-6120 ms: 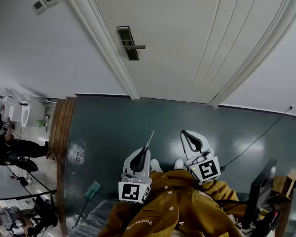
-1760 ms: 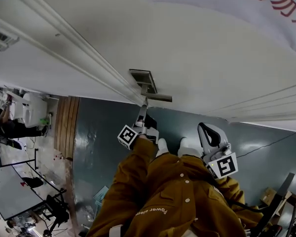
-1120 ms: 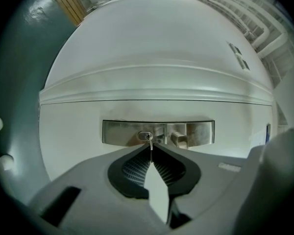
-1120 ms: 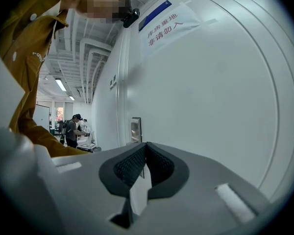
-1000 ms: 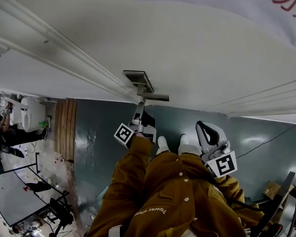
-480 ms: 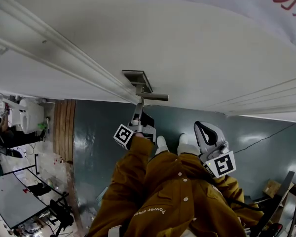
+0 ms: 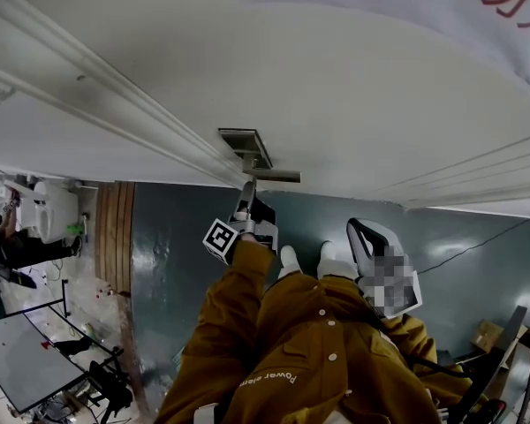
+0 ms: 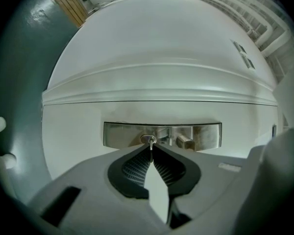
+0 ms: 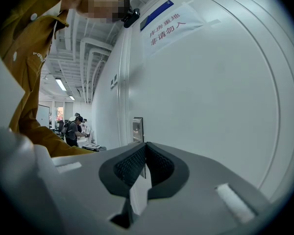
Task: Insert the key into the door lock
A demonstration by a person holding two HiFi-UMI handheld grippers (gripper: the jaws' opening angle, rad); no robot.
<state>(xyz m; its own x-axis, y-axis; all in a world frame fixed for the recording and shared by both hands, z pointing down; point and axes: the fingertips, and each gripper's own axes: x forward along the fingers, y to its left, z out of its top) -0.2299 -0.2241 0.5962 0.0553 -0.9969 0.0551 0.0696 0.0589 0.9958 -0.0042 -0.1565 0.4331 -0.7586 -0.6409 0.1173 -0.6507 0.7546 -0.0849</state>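
Observation:
A steel lock plate (image 8: pixel 161 135) with a round keyhole (image 8: pixel 147 139) and a lever handle (image 8: pixel 185 142) sits on the white door (image 7: pixel 336 87). My left gripper (image 8: pixel 151 148) is shut on a thin metal key (image 8: pixel 150 151), whose tip is at the keyhole. In the head view the left gripper (image 7: pixel 247 193) is held up against the lock plate (image 7: pixel 245 145) and handle (image 7: pixel 274 176). My right gripper (image 7: pixel 364 237) hangs lower at the right, away from the door, jaws shut with nothing between them. The right gripper view shows its closed jaws (image 9: pixel 146 148) and the lock plate (image 9: pixel 137 129) from the side.
A paper sign with red characters (image 9: pixel 169 24) is stuck high on the door. The floor (image 7: pixel 172 237) is dark green. A wooden strip (image 7: pixel 113 228) and a work area with people (image 7: pixel 9 246) lie to the left. A cable (image 7: pixel 495 237) runs across the floor at right.
The left gripper has risen from waist height to the lock and brought the key to the keyhole. In the last second it barely moved. The right gripper stays low.

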